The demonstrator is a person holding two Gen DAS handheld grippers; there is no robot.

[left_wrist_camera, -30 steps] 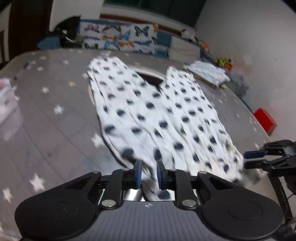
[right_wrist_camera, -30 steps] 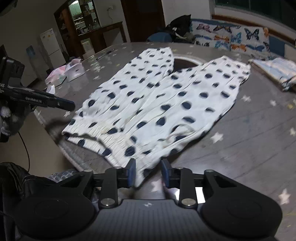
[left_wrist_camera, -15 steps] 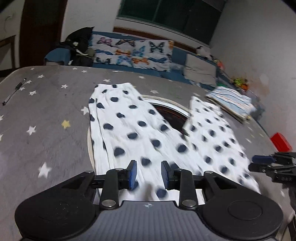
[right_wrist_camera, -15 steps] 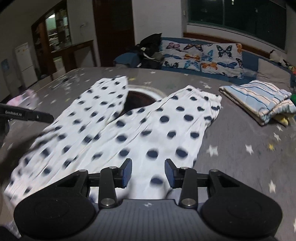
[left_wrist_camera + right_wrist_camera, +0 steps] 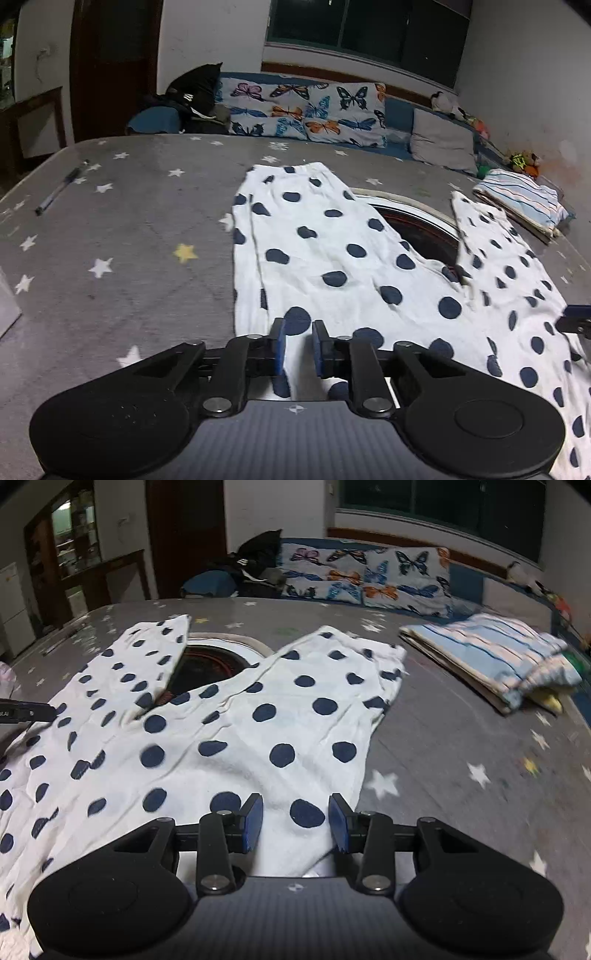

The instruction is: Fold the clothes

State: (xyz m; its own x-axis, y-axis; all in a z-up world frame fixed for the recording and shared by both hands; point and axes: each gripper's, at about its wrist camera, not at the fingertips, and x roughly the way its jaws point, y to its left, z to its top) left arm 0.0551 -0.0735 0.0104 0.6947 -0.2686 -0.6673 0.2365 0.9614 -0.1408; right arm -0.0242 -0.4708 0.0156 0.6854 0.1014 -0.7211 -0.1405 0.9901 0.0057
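I see the polka-dot trousers [image 5: 332, 258] lying flat on the grey star-patterned table [image 5: 129, 258], with the two legs spread apart toward the upper part of the frame. Between the legs a round dark opening with a white rim [image 5: 417, 229] shows.

My left gripper [image 5: 298, 349] is low over the near part of the left leg. Its jaws stand a little apart with white cloth between them, but I cannot tell if the pads really press the cloth. My right gripper [image 5: 295, 821] has its jaws spread wide, released, over the near part of the right leg, and the cloth passes under them.

In the left wrist view, the left edge of the trousers runs down the middle of the frame, and the table to the left of it is open. Only a pen [image 5: 61, 186] lies there, at the upper left, well apart from the cloth.

In the right wrist view, the right edge of the trousers [image 5: 258, 720] goes diagonally, and free table lies to the right of it. A folded striped cloth [image 5: 491, 657] sits at the upper right, apart from the leg hem. This view also shows a fridge [image 5: 14, 609] and a cabinet at the far left. The sofa with butterfly cushions [image 5: 306, 107] is behind the table in both views.
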